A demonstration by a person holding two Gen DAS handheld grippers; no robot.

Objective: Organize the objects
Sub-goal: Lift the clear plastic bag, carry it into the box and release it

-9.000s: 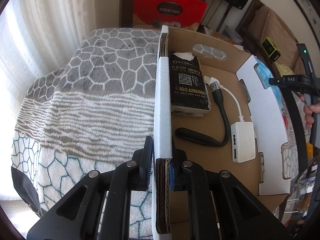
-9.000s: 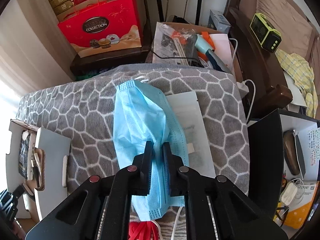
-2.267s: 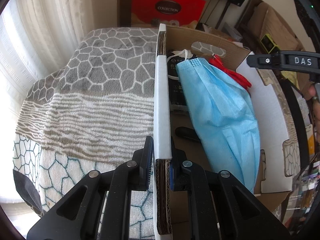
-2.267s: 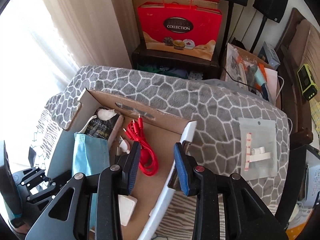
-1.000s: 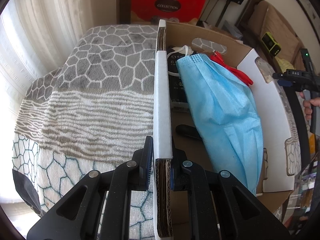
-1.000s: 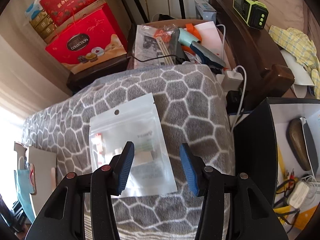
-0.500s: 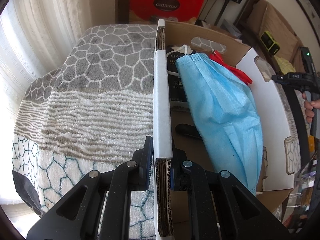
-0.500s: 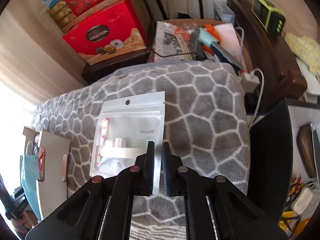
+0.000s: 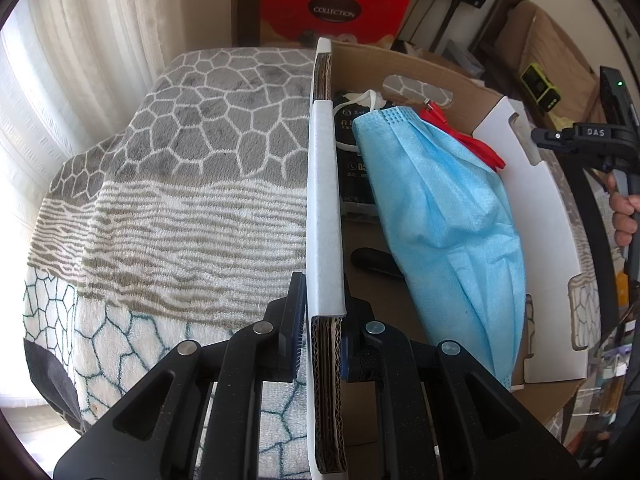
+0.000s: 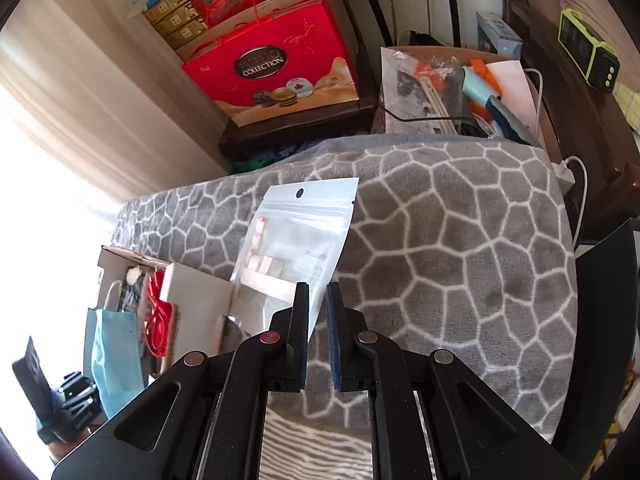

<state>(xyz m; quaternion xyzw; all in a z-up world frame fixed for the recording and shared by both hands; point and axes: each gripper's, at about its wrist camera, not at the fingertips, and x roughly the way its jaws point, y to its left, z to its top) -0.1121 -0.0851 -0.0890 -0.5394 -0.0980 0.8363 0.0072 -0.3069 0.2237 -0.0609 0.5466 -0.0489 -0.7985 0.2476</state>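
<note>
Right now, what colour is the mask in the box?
Light blue mask, with white ear loops; clearest in the left wrist view.

Corrugated cardboard box [image 9: 404, 64], fuzzy blanket [image 9: 192, 184]

Blanket-covered surface, one box resting on it.
The surface carries a plush blanket [image 10: 460, 248], grey honeycomb pattern toward the far edge, striped and white toward the near edge. A cardboard box [image 9: 416, 68] sits directly on it, at the left edge in the right wrist view; the rest of the blanket is bare.
</note>
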